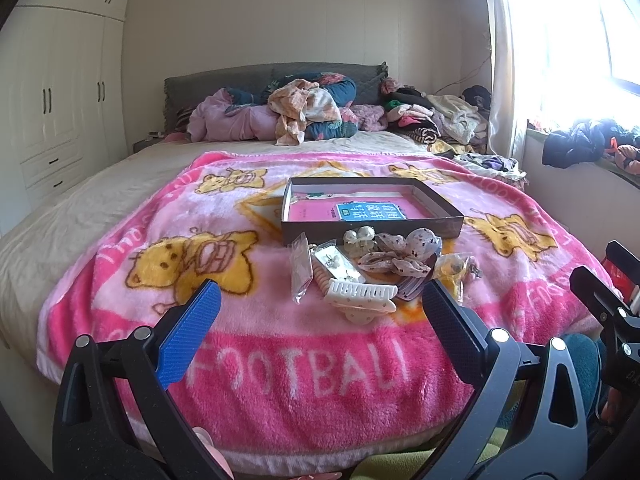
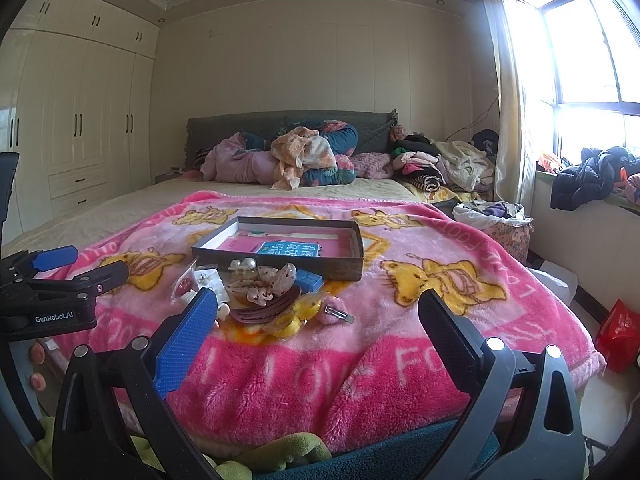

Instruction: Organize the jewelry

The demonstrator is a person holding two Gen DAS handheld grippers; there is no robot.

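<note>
A heap of hair accessories and jewelry lies on the pink blanket [image 1: 280, 360] in front of a shallow dark box [image 1: 372, 229] with a pink book inside. The heap holds a white claw clip [image 1: 362, 298], a floral scrunchie [image 1: 400, 254], earring packets [image 1: 302, 270], a yellow piece [image 1: 452, 270] and a pearl clip [image 1: 360, 236]. In the right wrist view I see the box [image 2: 280, 266], the scrunchie [image 2: 268, 284], a maroon clip [image 2: 264, 312] and a pink hair clip [image 2: 336, 314]. My left gripper [image 1: 320, 320] is open and empty, just short of the heap. My right gripper [image 2: 318, 328] is open and empty, near the heap.
The blanket [image 2: 360, 380] covers the foot of a bed. Piled clothes and bedding [image 1: 304, 112] lie at the headboard. A wardrobe [image 1: 52, 112] stands left, a window sill with clothes [image 1: 580, 144] right. A red bag [image 2: 618, 336] sits on the floor.
</note>
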